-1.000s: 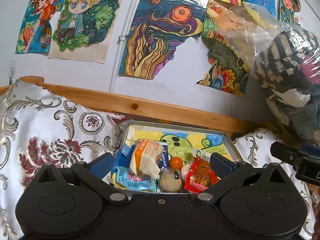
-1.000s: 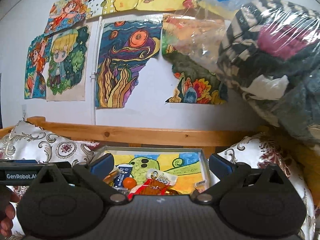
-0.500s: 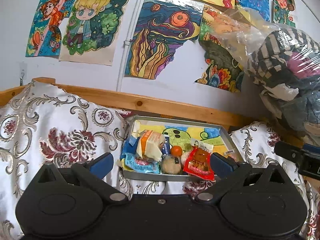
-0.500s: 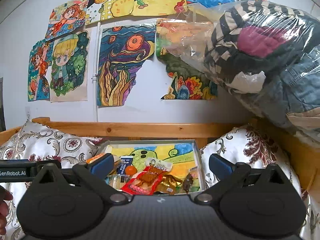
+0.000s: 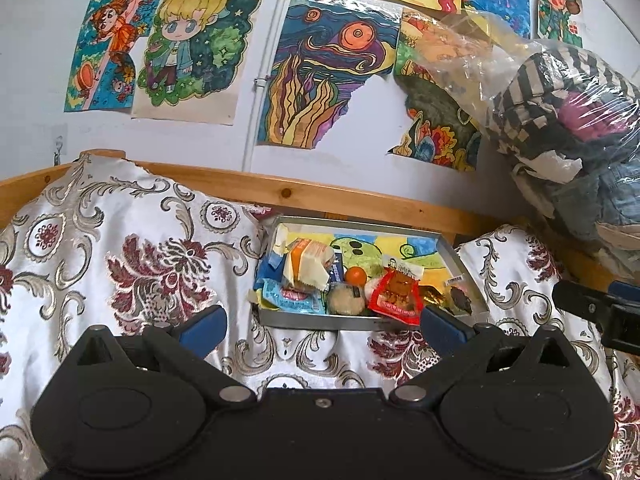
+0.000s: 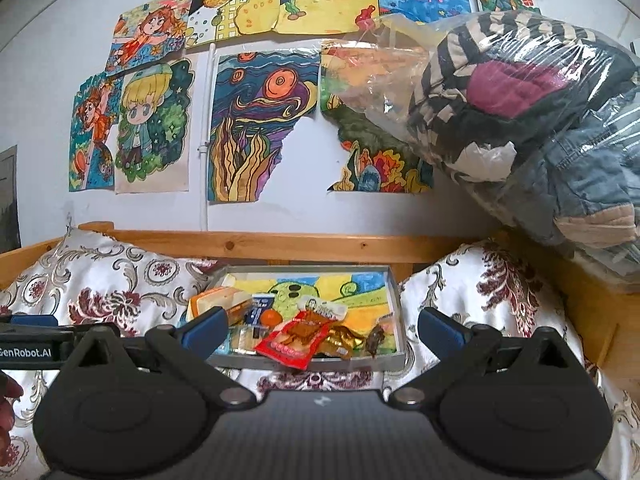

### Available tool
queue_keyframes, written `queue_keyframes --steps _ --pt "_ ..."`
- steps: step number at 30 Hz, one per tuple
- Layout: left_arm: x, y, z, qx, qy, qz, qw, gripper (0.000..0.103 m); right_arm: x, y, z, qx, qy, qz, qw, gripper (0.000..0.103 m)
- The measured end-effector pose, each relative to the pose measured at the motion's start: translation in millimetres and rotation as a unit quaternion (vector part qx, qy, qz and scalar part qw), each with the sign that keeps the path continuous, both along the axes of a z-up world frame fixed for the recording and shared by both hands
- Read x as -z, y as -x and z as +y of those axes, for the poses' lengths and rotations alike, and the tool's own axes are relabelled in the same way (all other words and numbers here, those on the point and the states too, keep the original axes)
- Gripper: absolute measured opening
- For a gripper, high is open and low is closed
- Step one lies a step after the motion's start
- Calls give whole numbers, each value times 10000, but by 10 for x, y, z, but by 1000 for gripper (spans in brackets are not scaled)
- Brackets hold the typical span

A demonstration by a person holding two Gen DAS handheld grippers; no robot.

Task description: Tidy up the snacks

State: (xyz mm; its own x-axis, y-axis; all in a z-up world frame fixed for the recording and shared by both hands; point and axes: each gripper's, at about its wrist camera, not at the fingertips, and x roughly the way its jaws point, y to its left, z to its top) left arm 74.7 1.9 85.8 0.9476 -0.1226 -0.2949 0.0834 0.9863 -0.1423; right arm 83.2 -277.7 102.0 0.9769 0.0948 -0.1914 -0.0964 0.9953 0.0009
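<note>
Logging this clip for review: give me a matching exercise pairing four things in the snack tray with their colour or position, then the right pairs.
Things:
1. round fruit
2. flat sealed packet at the tray's near edge
3. wrapper at the near left corner
4. tray wall

Descriptions:
A. grey metal
B. red, overhanging the front rim in the right wrist view
C. orange, small, mid-tray
D. light blue

Pairs: 1-C, 2-B, 3-D, 4-A

Both pairs of tongs, left and right, are open and hold nothing.

hidden: tray [image 6: 394, 304] front-left corner | cut off: clothes bag [image 6: 540, 120]
</note>
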Motion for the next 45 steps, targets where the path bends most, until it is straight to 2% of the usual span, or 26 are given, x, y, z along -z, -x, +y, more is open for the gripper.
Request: queue_keyframes --steps 14,24,33,45 --pt "259 323 27 -103 -179 145 9997 102 205 361 16 88 -89 106 9999 103" --pt "450 459 10 -86 -314 394 9987 102 477 551 -10 84 -99 429 9990 103" --pt "643 600 21 -199 -438 471 9977 102 609 666 -62 226 -155 377 9989 103" --pt "768 606 29 -269 -451 653 9965 102 785 636 -38 254 -116 603 9978 103"
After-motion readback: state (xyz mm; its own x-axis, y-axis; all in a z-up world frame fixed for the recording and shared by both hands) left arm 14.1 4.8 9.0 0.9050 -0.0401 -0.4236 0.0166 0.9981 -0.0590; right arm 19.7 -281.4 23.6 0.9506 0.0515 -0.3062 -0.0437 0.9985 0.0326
